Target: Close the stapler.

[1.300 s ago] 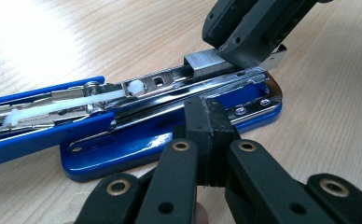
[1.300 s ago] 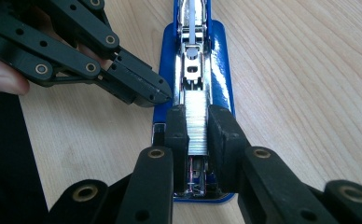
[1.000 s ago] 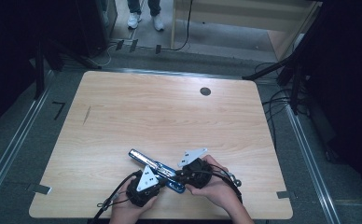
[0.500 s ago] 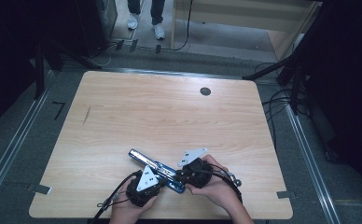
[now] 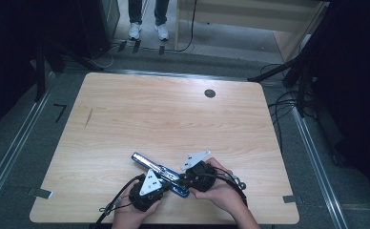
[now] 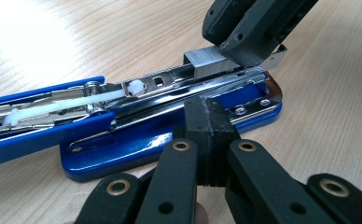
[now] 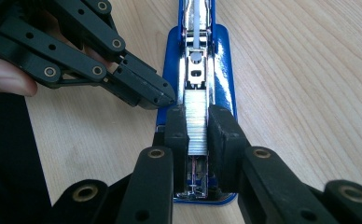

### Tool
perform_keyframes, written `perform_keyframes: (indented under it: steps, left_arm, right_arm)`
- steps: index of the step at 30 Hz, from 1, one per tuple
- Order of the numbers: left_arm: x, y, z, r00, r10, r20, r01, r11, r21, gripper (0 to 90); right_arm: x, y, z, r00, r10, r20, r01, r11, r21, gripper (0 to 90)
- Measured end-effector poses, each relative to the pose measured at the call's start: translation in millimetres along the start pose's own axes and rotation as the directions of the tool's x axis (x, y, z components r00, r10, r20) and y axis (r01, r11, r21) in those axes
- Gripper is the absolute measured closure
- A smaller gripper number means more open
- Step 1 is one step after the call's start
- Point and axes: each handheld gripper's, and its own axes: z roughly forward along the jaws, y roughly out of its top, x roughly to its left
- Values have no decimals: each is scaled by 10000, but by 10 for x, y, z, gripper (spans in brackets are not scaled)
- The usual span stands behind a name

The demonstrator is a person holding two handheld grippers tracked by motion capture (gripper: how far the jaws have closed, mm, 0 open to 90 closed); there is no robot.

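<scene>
A blue stapler [image 5: 157, 168] lies opened flat near the table's front edge, its metal magazine [image 6: 170, 79] facing up. My right gripper [image 7: 196, 126] is shut on a strip of staples [image 7: 196, 119] and holds it in the magazine channel at the front end of the stapler [image 7: 223, 60]. In the left gripper view the same strip [image 6: 207, 63] shows under the right gripper [image 6: 237, 46]. My left gripper [image 6: 207, 116] is shut, with nothing between its pads, and its tip rests against the side of the blue base [image 6: 123, 149]. Both hands meet over the stapler in the high view.
The wooden table [image 5: 173, 119] has a round cable hole [image 5: 210, 93] at its far right. A person's legs and white shoes [image 5: 147, 31] stand beyond the far edge. Cables lie on the floor at the right [image 5: 288, 102].
</scene>
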Motion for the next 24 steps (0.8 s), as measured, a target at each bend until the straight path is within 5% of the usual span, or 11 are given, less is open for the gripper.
perform_keyframes:
  steps: [24]
  left_arm:
    - [2, 0, 0, 10000, -11, 11, 11, 10000, -1, 900]
  right_arm:
    - [8, 15, 12, 10000, 63, -30, -63, 10000, -48, 798]
